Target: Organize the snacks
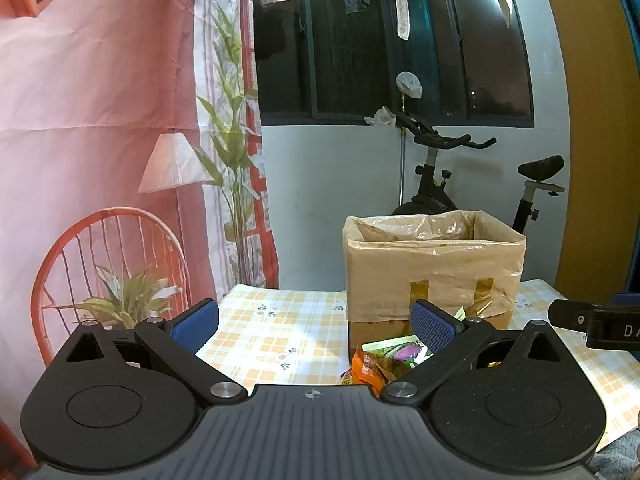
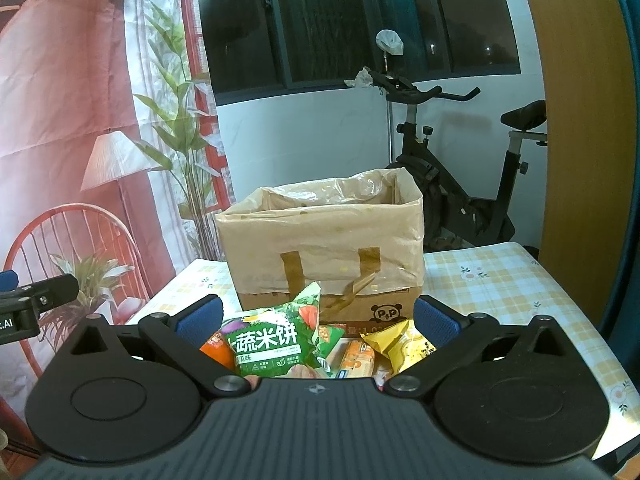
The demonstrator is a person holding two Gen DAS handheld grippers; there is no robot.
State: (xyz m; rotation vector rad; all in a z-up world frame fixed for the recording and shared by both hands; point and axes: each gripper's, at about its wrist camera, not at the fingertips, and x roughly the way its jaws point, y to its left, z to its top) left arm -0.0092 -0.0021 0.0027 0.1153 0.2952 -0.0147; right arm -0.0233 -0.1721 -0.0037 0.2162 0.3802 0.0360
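Note:
A cardboard box (image 2: 320, 240) lined with a thin plastic bag stands on the checked tablecloth; it also appears in the left wrist view (image 1: 434, 268). In front of it lies a pile of snack packets: a green rice-cracker packet (image 2: 276, 340), a yellow packet (image 2: 400, 344), an orange packet (image 2: 216, 350) and a biscuit pack (image 2: 358, 360). My right gripper (image 2: 316, 320) hovers open just over this pile, with nothing between its blue pads. My left gripper (image 1: 316, 324) is open too, left of the pile, where the green packet (image 1: 400, 354) and an orange packet (image 1: 366, 368) show.
The table (image 2: 500, 288) reaches right of the box and ends near an exercise bike (image 2: 460, 184). A printed backdrop (image 1: 100, 160) hangs along the left side. Each gripper's tip shows in the other's view: the right gripper's tip (image 1: 592, 320), the left gripper's tip (image 2: 36, 300).

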